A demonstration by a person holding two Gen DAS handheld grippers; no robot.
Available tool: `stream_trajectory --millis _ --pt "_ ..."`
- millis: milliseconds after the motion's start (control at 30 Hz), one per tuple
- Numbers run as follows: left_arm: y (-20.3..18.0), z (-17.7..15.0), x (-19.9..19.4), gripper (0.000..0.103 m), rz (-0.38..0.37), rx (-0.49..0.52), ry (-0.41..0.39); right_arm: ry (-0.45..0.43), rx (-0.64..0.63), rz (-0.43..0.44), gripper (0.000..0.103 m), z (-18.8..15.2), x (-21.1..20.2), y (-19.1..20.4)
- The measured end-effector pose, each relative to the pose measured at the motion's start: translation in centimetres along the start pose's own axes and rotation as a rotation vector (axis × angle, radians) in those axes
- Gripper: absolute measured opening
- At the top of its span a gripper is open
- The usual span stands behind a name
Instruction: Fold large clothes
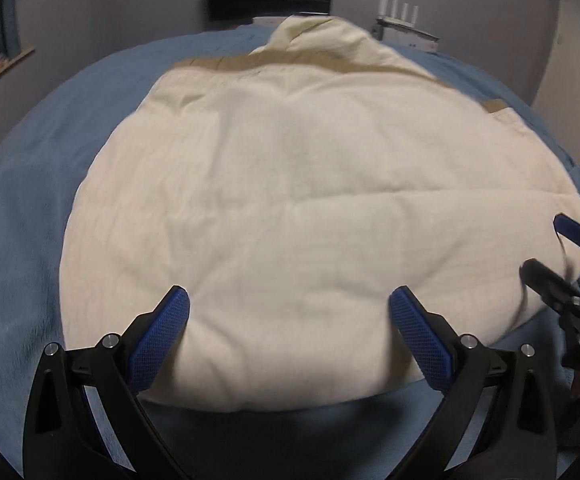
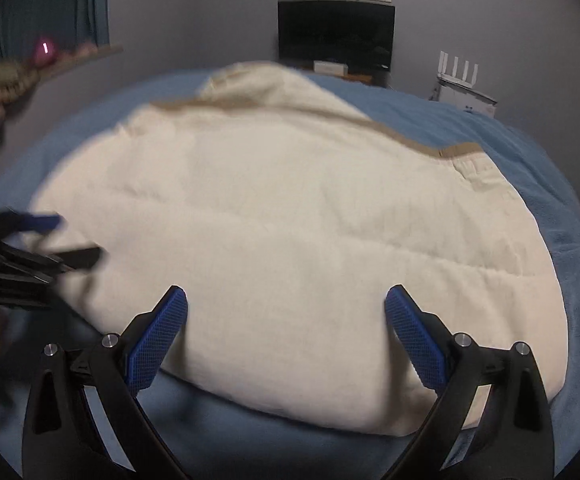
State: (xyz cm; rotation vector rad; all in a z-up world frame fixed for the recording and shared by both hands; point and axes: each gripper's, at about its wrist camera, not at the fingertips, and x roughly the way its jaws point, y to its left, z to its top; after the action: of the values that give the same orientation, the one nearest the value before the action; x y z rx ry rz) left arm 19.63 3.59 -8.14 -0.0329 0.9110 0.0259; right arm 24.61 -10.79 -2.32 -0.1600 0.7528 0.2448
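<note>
A large cream garment (image 1: pixel 310 200) with a tan band along its far edge lies folded flat on a blue blanket (image 1: pixel 29 220). It also shows in the right wrist view (image 2: pixel 290 220). My left gripper (image 1: pixel 289 308) is open and empty, hovering over the garment's near edge. My right gripper (image 2: pixel 285 306) is open and empty, also over the near edge. The right gripper shows at the right edge of the left wrist view (image 1: pixel 558 248). The left gripper shows blurred at the left of the right wrist view (image 2: pixel 61 236).
The blue blanket (image 2: pixel 470 120) covers the bed around the garment. A dark monitor (image 2: pixel 336 34) and a white router (image 2: pixel 460 76) stand beyond the bed's far side against a grey wall. A curtain (image 2: pixel 29 8) hangs at the far left.
</note>
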Motion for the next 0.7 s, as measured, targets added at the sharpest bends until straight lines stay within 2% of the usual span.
stream_trajectory --millis 133,267,333,433,467,567,633,700 --pt "2.0 -0.9 0.1 0.097 0.031 -0.061 0.026 -0.003 0.078 -0.024 0.095 -1.8 0.5 -3.5" --pt "4.3 -2.0 0.1 0.097 0.067 -0.119 0.049 0.034 0.201 -0.139 0.095 -3.6 -0.4 -8.2" --pt "5.5 -2.3 0.2 0.097 0.062 -0.162 0.061 0.059 0.28 -0.203 0.095 -4.7 -0.7 -11.0" --pt "6.4 -2.6 0.3 0.098 0.068 -0.19 0.066 0.079 0.394 -0.264 0.095 -5.9 -1.1 -14.1" --pt "6.6 -2.6 0.2 0.097 0.068 -0.19 0.058 0.084 0.428 -0.26 0.095 -6.1 -1.1 -14.8" --pt "6.6 -2.6 -0.4 0.097 0.086 -0.197 0.04 0.086 0.469 -0.275 0.095 -5.9 -1.7 -15.2" --pt "6.4 -2.8 -1.1 0.096 0.096 -0.203 0.023 0.049 0.453 -0.283 0.095 -5.3 -2.6 -14.4" --pt "5.9 -3.0 -2.0 0.096 0.094 -0.188 -0.014 -0.004 0.413 -0.24 0.095 -4.8 -3.6 -12.7"
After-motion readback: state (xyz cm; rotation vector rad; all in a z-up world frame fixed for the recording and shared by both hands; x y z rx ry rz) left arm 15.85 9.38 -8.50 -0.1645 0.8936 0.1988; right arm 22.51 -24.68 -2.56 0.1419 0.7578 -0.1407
